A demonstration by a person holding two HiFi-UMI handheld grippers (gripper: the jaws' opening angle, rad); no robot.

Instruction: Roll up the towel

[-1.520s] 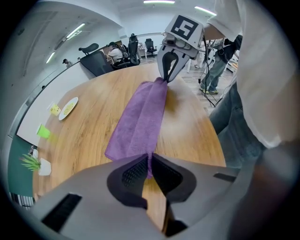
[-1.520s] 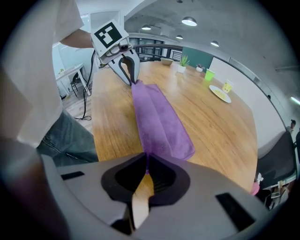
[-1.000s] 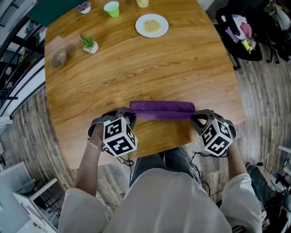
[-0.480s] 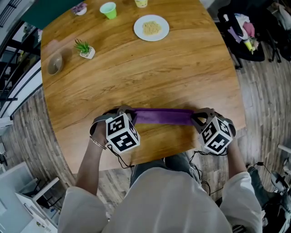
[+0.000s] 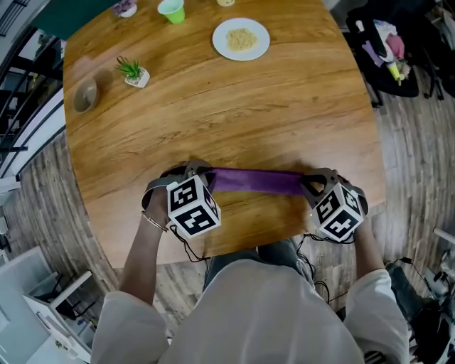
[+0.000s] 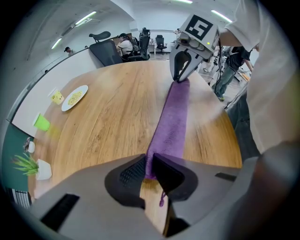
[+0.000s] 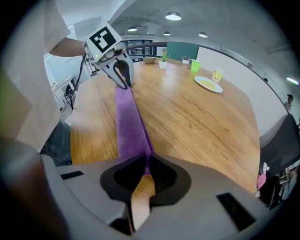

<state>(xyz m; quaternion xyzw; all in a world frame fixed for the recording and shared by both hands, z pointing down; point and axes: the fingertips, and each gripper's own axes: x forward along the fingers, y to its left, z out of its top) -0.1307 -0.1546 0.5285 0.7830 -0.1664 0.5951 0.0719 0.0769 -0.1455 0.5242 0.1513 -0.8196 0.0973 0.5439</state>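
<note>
Towel [image 5: 256, 181] is seen as a narrow purple band along the near edge of the table [image 5: 234, 106], stretched between the grippers. One end is pinched by the left gripper [image 6: 151, 164], the other by the right gripper [image 7: 145, 166]. Both sets of jaws have just been eased open slightly, with cloth between the pads. Roll is judged mostly formed; tidying and release are left. Plate [image 5: 241, 38], cup [image 5: 171, 10], plant [image 5: 133, 71] and bowl [image 5: 84, 94] are set well apart at the far side. Plank floor [image 5: 43, 206] and office chairs [image 6: 105, 49] are seen around.
</note>
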